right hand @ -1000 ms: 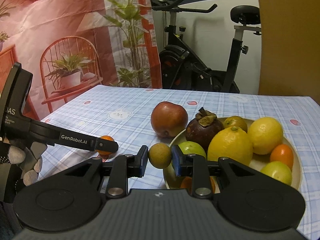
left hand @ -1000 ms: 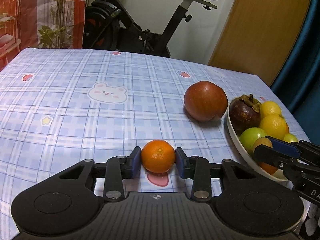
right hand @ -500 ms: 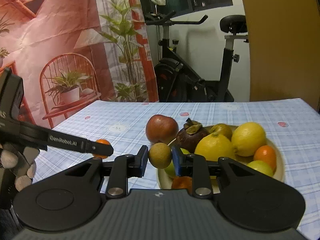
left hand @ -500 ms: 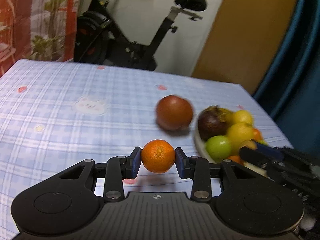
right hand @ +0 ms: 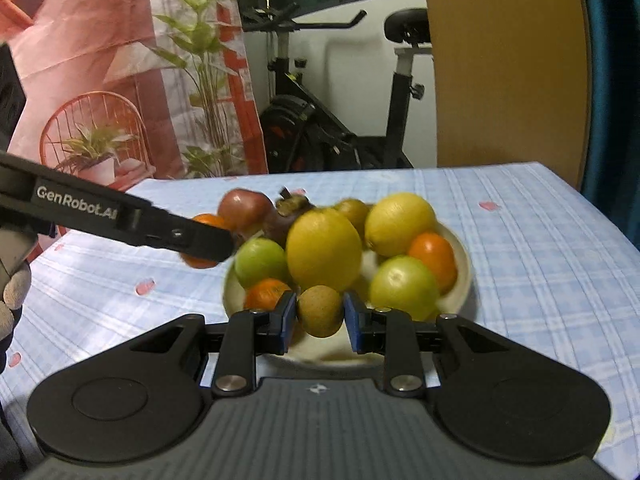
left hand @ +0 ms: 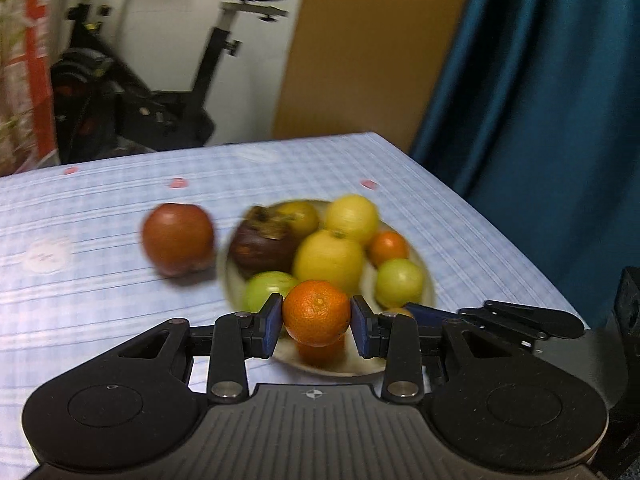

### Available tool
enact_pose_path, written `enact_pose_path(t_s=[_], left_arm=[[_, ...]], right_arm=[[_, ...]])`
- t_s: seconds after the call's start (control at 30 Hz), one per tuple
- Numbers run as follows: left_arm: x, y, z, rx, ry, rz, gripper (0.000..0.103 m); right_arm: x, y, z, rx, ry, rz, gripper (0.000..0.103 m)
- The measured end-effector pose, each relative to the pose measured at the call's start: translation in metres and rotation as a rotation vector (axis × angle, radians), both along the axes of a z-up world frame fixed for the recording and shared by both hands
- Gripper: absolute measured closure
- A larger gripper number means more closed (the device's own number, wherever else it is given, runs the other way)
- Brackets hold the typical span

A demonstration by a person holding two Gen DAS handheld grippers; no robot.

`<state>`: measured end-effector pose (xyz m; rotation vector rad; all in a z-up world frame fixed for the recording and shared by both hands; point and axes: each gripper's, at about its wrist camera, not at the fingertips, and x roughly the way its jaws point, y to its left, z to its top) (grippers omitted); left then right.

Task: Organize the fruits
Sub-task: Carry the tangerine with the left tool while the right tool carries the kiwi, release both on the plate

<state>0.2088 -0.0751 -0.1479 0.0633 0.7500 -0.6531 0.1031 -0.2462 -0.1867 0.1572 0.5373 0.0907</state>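
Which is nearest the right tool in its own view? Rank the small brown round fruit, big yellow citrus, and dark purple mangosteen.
1. Small brown round fruit: gripped in the tool.
2. Big yellow citrus: plate centre.
3. Dark purple mangosteen: plate's far left.

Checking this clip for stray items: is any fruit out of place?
One: the red apple sits on the tablecloth left of the plate, the only loose fruit outside it. No spills or damage visible, though both views are blurred.
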Motion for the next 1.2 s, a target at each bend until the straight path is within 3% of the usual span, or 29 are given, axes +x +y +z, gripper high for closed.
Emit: enact_pose_path(t_s=[0.23,0.73,0.93,1.2], left_arm=[[0.008,-0.041,-0.016,0.069,0.032,-0.074,0.065],[0.015,-0.059,-0.029,0.075,0.067,-0.091,0.064],[0.012,-0.053,-0.023,0.062,0.063,-0.076,0.064],[0.003,-0.026,-0.004,-0.025,0.036,-0.001,0.064]], right_arm=[[-0.005,-0.008,-0.009,-0.022,0.017,-0.021,0.075],[-0.002,0.001,-0.015,-0.079,0.005,0.006,0.074],[-0.003,0.001,-0.015,-0.082,0.002,0.008,0.073],[-0.005,0.002,-0.011,-0.079,-0.024,0.004,0.073]])
